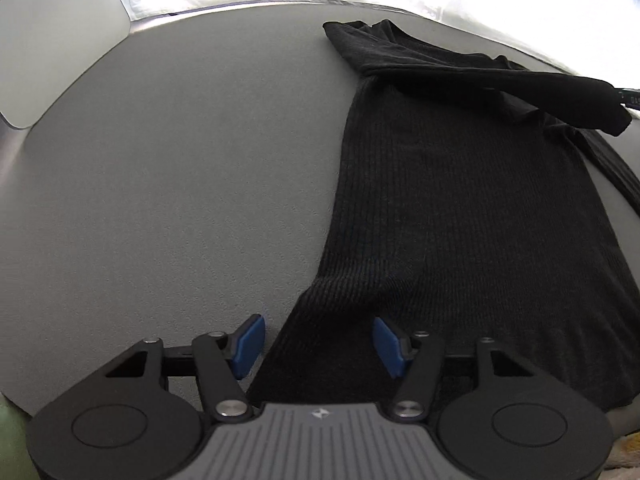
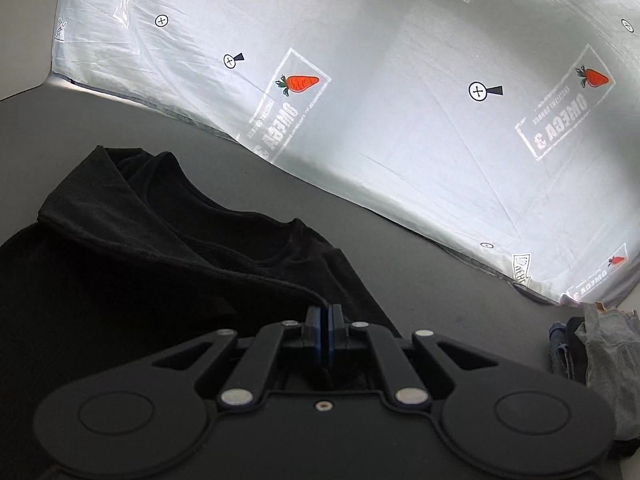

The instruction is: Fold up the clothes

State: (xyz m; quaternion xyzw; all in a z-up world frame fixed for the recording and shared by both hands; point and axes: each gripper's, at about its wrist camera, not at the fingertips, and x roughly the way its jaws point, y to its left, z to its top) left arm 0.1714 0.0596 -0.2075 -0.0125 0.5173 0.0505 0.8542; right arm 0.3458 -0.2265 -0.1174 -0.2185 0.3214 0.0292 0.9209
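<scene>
On a grey table (image 1: 160, 180) lies a black ribbed top (image 1: 460, 200), spread from 6 toward 1 o'clock in the left wrist view, one sleeve (image 1: 520, 88) folded across it toward 3 o'clock. At 6 o'clock the left gripper (image 1: 318, 346) stands apart, hem between its blue pads (image 1: 250, 344), neither pad pressing it. At 6 o'clock in the right wrist view the right gripper (image 2: 324, 334) is closed, pinching the top's edge. A carrot-print sheet (image 2: 400, 120) fills 12 to 3 o'clock; a clothes pile (image 2: 596, 352) sits at 4 o'clock.
</scene>
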